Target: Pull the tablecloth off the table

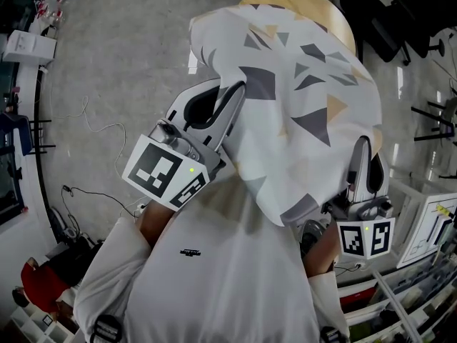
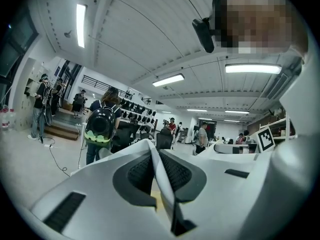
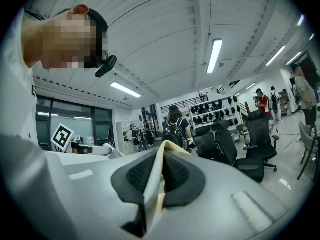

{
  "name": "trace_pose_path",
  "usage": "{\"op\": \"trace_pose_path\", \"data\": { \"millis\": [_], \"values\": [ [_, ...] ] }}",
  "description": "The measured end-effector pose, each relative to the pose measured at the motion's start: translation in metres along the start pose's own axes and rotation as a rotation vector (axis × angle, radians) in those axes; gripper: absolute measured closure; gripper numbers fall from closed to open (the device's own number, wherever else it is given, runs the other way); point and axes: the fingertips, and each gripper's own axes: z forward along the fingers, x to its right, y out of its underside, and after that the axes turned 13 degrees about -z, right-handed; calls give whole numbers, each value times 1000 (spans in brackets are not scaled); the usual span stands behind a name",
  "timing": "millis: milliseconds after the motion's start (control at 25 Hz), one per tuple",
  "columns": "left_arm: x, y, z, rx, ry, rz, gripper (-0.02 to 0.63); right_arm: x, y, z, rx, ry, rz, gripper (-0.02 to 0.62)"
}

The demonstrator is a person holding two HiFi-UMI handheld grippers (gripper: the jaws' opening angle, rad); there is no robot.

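The left gripper (image 2: 150, 145) has its jaws pressed together on a thin fold of the white fabric tablecloth printed with grey and tan triangles (image 1: 300, 113). The right gripper (image 3: 167, 146) pinches another edge of the cloth the same way, its jaws all but closed. The cloth hangs bunched between the two grippers. Beyond their tips it spreads across the round pale wooden table (image 1: 339, 20), whose far rim shows bare. Behind both grippers is the person's white shirt (image 1: 214, 263).

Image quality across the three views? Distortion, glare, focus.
Head view: strong fisheye, dark corners, tablecloth evenly lit and sharp. Left gripper view: ceiling lights blown out, the tablecloth fold nearest the lens soft. Right gripper view: same glare, same near-field blur.
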Motion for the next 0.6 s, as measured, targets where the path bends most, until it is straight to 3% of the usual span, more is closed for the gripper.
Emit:
{"op": "trace_pose_path", "data": {
  "millis": [600],
  "values": [
    [-13, -6, -1, 9, -7, -5, 583, -10, -2, 16, 3, -10, -23, 572]
  ]
}}
